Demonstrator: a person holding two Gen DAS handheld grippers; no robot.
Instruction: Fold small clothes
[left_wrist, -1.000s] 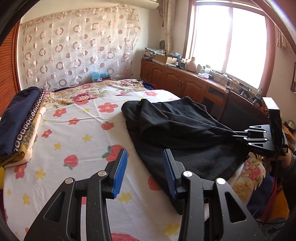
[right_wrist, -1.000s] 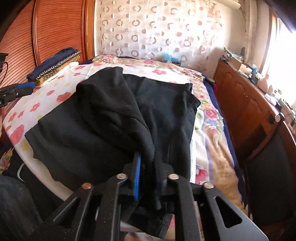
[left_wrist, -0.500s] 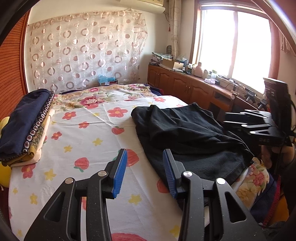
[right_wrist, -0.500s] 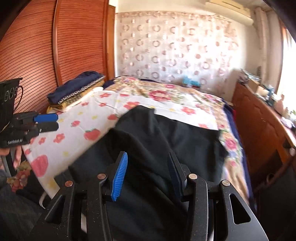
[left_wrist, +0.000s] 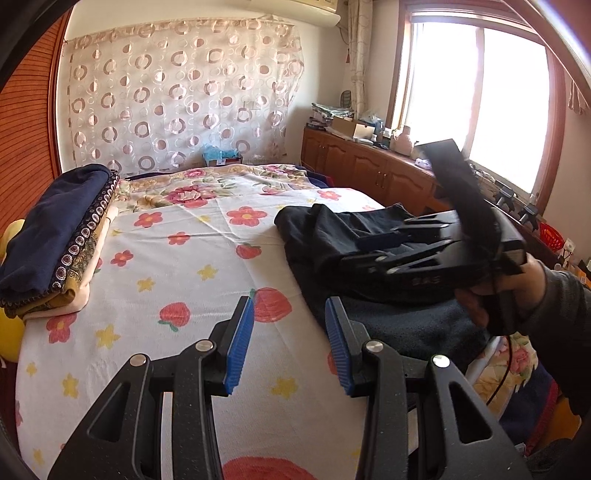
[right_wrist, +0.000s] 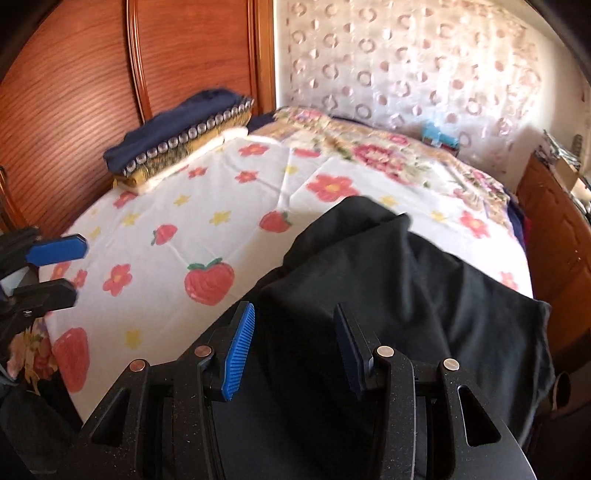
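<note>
A black garment (left_wrist: 332, 236) lies loosely folded on the right side of the flowered bed sheet (left_wrist: 184, 266); it also shows in the right wrist view (right_wrist: 388, 280). My left gripper (left_wrist: 290, 343) is open and empty above the sheet, just left of the garment's near edge. My right gripper (right_wrist: 293, 349) is open and empty, hovering over the garment's near part. In the left wrist view the right gripper (left_wrist: 373, 245) hangs above the garment, held by a hand. The left gripper (right_wrist: 55, 269) shows at the left edge of the right wrist view.
A stack of folded clothes (left_wrist: 55, 240) with a navy piece on top sits at the bed's left side, by the wooden headboard (right_wrist: 110, 92). A wooden cabinet (left_wrist: 369, 170) runs under the window on the right. A patterned curtain (left_wrist: 184, 99) covers the far wall.
My right gripper let go of the black garment, opened and lifted away. The garment settled on the bed. My left gripper stayed open and drew back slightly.
</note>
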